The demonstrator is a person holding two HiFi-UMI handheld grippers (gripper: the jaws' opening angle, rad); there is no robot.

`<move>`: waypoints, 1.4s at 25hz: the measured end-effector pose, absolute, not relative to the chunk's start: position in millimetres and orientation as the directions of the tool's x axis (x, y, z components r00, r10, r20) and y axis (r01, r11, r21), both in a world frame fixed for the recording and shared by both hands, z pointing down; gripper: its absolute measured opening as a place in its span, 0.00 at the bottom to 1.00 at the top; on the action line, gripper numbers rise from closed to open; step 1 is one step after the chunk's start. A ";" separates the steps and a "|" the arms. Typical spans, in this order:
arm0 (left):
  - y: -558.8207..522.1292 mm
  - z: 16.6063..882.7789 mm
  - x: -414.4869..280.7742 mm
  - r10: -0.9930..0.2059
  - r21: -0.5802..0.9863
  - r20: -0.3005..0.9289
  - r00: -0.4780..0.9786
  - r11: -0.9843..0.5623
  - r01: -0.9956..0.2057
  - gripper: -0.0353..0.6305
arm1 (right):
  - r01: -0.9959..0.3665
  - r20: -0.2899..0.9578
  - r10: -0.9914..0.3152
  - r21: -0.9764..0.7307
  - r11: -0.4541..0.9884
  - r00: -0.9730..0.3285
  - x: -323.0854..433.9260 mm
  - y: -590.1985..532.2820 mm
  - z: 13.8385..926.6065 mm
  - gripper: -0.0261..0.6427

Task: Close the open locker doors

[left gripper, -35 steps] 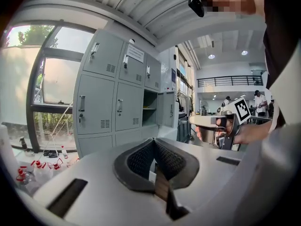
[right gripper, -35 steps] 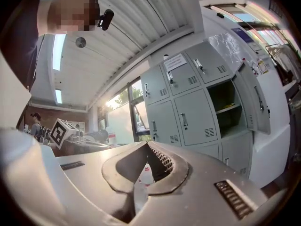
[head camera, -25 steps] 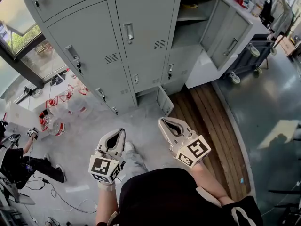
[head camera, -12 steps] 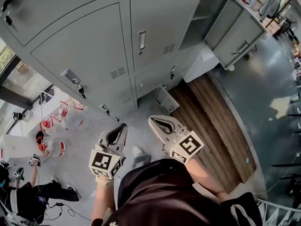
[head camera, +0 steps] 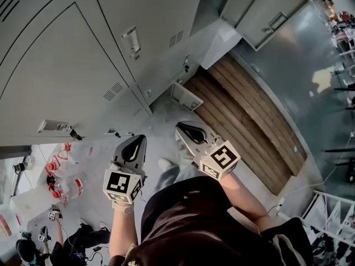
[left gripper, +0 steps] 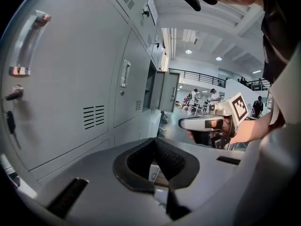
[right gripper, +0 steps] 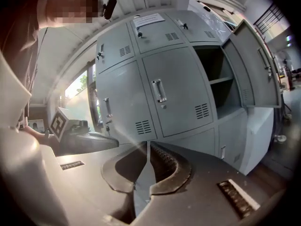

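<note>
A bank of grey lockers [head camera: 83, 65] fills the upper left of the head view. One tall door [head camera: 265, 13] stands open at the upper right, and a small low door [head camera: 186, 97] hangs open near the floor. My left gripper [head camera: 137, 141] and right gripper [head camera: 181, 128] are held side by side in front of my body, both shut and empty, short of the lockers. In the right gripper view, the open tall door [right gripper: 255, 67] and its shelved compartment [right gripper: 216, 76] lie ahead to the right of the shut right gripper [right gripper: 149, 145]. The left gripper [left gripper: 154, 141] points along the locker fronts [left gripper: 70, 79].
A strip of wooden floor boards [head camera: 249, 121] runs along the locker base on the right. A person sits on the floor at lower left [head camera: 83, 240] among cables, with bottles [head camera: 66, 184] nearby. Other people stand far off [left gripper: 214, 98].
The lockers have grown larger and swung across the head view as I came closer. Both grippers stay shut, side by side in front of me.
</note>
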State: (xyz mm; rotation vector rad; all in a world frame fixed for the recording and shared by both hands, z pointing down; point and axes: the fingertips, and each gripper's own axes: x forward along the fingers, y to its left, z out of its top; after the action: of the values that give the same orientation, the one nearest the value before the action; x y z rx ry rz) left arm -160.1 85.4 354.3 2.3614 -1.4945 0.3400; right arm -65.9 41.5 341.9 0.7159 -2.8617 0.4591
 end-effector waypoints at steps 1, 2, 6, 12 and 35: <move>76.7 358.8 -157.2 -0.819 0.144 0.377 0.433 -0.409 -0.901 0.08 | -0.498 0.233 -0.447 -0.261 0.827 -0.864 -60.1 32.3 350.4 0.08; 67.9 363.9 -154.1 -0.809 0.143 0.388 0.441 -0.420 -0.896 0.08 | -0.514 0.247 -0.458 -0.262 0.817 -0.854 -53.9 23.1 359.9 0.08; 31.8 391.9 -142.0 -0.772 0.140 0.441 0.458 -0.444 -0.885 0.08 | -0.554 0.324 -0.475 -0.226 0.801 -0.818 -27.5 -18.9 407.2 0.08; -2.0 448.4 -133.5 -0.702 0.164 0.549 0.453 -0.440 -0.883 0.08 | -0.617 0.436 -0.478 -0.266 0.741 -0.762 2.2 -73.9 497.3 0.14; -12.2 558.4 -113.8 -0.582 0.286 0.718 0.382 -0.254 -0.924 0.08 | -0.588 0.820 -0.276 -0.090 0.803 -0.502 48.5 -141.3 785.9 0.49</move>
State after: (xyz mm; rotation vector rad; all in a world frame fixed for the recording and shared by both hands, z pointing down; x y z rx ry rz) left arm -113.8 -12.2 558.4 1.9502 -1.2933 0.6307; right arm 48.5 -141.3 785.9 0.6367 -2.1150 0.4550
